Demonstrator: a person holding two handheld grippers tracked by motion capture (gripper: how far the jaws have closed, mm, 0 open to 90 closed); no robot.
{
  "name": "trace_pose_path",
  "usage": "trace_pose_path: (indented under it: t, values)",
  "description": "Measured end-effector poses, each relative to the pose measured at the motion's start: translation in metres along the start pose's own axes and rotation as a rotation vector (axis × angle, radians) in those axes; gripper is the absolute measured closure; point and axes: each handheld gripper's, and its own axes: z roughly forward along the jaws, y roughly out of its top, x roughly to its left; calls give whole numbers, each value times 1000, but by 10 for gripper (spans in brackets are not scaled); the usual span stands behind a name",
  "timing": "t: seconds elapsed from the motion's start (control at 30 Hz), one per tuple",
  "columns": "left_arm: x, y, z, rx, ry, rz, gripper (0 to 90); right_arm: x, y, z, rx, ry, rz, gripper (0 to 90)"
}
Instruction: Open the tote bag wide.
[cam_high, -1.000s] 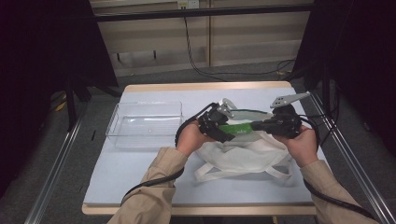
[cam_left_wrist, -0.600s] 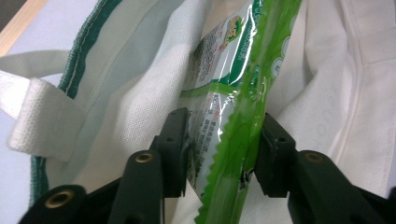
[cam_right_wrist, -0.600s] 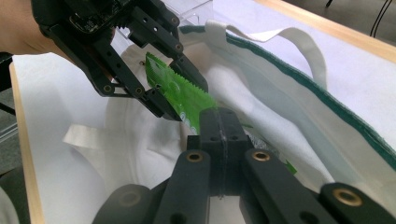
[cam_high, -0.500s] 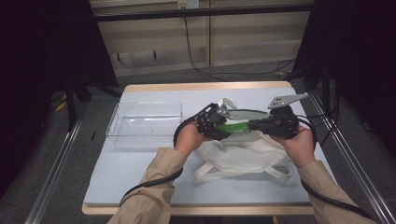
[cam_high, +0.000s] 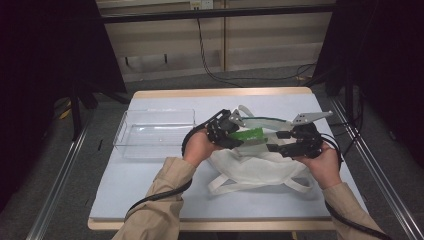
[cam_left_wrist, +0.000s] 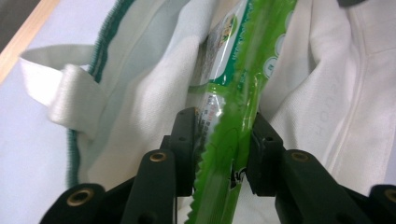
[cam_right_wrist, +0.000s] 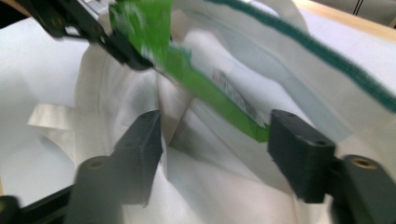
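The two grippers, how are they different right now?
The left gripper pinches a green snack packet between its jaws, while the right gripper holds nothing. Left's jaws sit close together and have just been closing; right's stand wide apart, having just been opening. Both have black jaws and point into the white cloth bag.

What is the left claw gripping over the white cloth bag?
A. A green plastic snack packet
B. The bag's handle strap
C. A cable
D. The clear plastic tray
A: in the left gripper view, the left claw has both black pads pressed on the green packet, which points into the open white bag; the clear tray sits apart on the table.
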Motion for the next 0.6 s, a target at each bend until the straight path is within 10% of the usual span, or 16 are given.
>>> trace_pose_path:
  t: [0.6]
  values:
    - [4, 4, -21, 45, -14, 8, 725, -1, -28, 19, 7, -3, 60, 78]
